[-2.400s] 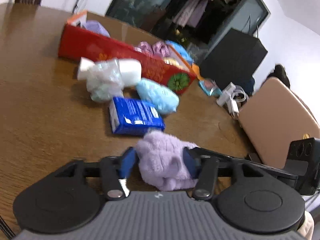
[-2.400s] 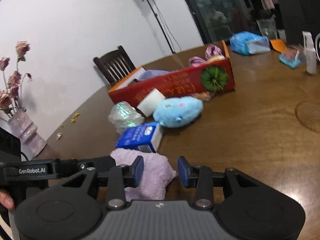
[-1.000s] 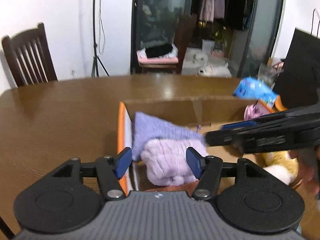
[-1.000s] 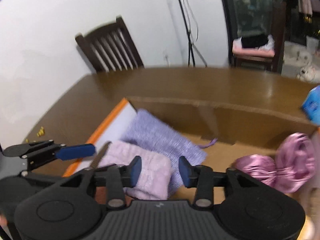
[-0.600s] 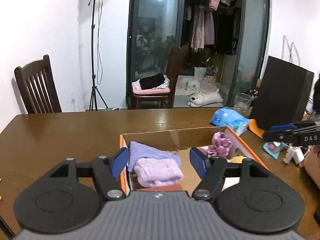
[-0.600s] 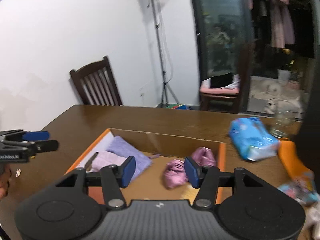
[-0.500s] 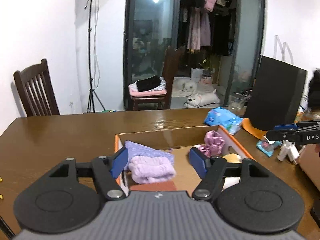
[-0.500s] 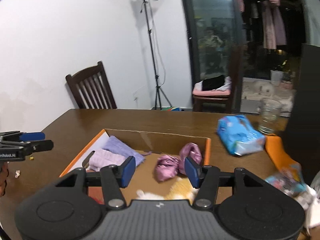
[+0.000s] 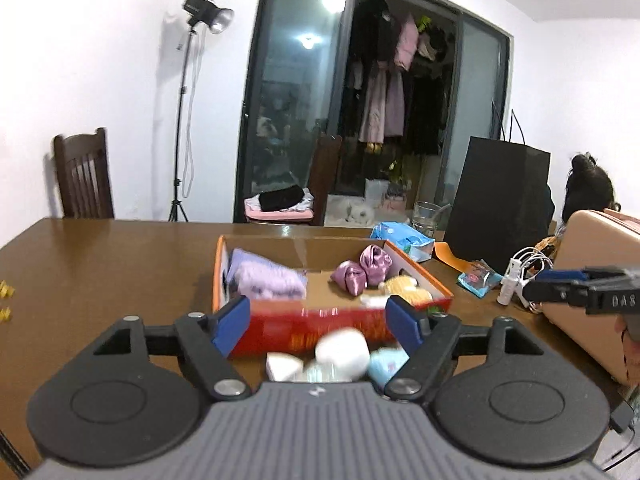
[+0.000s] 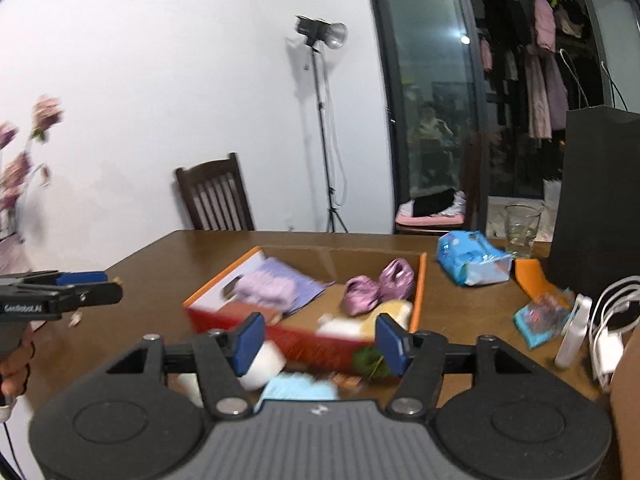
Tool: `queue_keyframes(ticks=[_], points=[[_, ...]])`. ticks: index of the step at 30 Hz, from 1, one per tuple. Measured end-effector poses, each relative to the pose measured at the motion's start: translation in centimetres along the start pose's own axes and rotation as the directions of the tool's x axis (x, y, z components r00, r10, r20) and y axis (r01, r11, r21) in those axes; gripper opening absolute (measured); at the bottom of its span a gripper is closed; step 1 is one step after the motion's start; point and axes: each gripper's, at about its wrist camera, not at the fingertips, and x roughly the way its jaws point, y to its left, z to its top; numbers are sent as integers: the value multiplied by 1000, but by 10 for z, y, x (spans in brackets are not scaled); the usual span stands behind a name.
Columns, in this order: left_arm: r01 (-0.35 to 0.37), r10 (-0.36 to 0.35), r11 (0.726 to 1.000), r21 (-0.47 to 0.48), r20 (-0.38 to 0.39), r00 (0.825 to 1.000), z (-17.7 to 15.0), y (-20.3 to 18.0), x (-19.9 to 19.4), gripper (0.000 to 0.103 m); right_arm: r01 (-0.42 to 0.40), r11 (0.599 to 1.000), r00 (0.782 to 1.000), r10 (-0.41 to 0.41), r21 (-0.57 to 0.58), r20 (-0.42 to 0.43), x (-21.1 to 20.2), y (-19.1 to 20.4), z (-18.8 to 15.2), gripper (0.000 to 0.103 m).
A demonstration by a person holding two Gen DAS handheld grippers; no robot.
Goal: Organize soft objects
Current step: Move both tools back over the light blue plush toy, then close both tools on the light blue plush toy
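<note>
The left gripper (image 9: 318, 318) sits at the lower centre of the left wrist view. Its jaws stand apart and have just been opening; nothing is between them. The right gripper (image 10: 318, 340) sits at the lower centre of the right wrist view, jaws likewise apart and just opening, with nothing gripped.

The red box (image 9: 320, 326) lies on the brown table (image 9: 120, 264) at mid-frame in both views. Inside it, at the left end, a fluffy lilac cloth (image 9: 272, 282) rests on a flat purple cloth (image 9: 244, 258). Two shiny pink pouches (image 9: 364, 270) lie touching each other toward the right end, with a yellow soft item (image 9: 402, 284) just below them.

On the table just in front of the box, near the bottom of the frame, lie a white roll (image 9: 342, 350) and a pale blue soft toy (image 10: 300, 392), both blurred.

A blue packet (image 10: 470, 264) lies on the table to the right of the box.
</note>
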Motion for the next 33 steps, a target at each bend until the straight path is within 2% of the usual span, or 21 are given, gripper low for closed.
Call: queue_keyframes(ticks=[3, 6, 9, 12, 15, 19, 25, 28, 30, 33], points=[[-18, 18, 1000, -26, 7, 1000, -33, 1, -23, 82, -22, 1000, 1000, 22, 2, 15, -19, 17, -36, 68], [-23, 20, 995, -102, -33, 999, -62, 3, -31, 82, -33, 999, 999, 32, 36, 11, -29, 31, -73, 68], [5, -16, 993, -119, -86, 996, -79, 0, -24, 82, -57, 995, 998, 59, 86, -17, -29, 36, -102, 68], [-4, -8, 995, -104, -112, 994, -87, -5, -9, 82, -46, 996, 997, 50, 77, -51, -20, 38, -114, 68], [13, -33, 991, -133, -146, 989, -92, -6, 8, 82, -10, 995, 999, 15, 97, -50, -11, 34, -119, 68], [19, -47, 989, -145, -190, 981, -94, -6, 30, 82, -7, 990, 997, 18, 140, -79, 8, 23, -123, 68], [73, -108, 979, -189, -181, 978, -78, -12, 56, 80, -8, 982, 996, 24, 187, -87, 38, 7, -112, 68], [140, -177, 968, -207, -172, 969, -64, -20, 74, 75, -12, 976, 996, 32, 217, -89, 56, -5, -103, 68], [190, -234, 955, -230, -186, 954, -54, -25, 94, 67, -11, 973, 996, 32, 230, -88, 71, -13, -96, 68], [193, -250, 951, -243, -233, 940, -44, -35, 131, 59, 2, 964, 995, 25, 267, -98, 98, -27, -87, 66]])
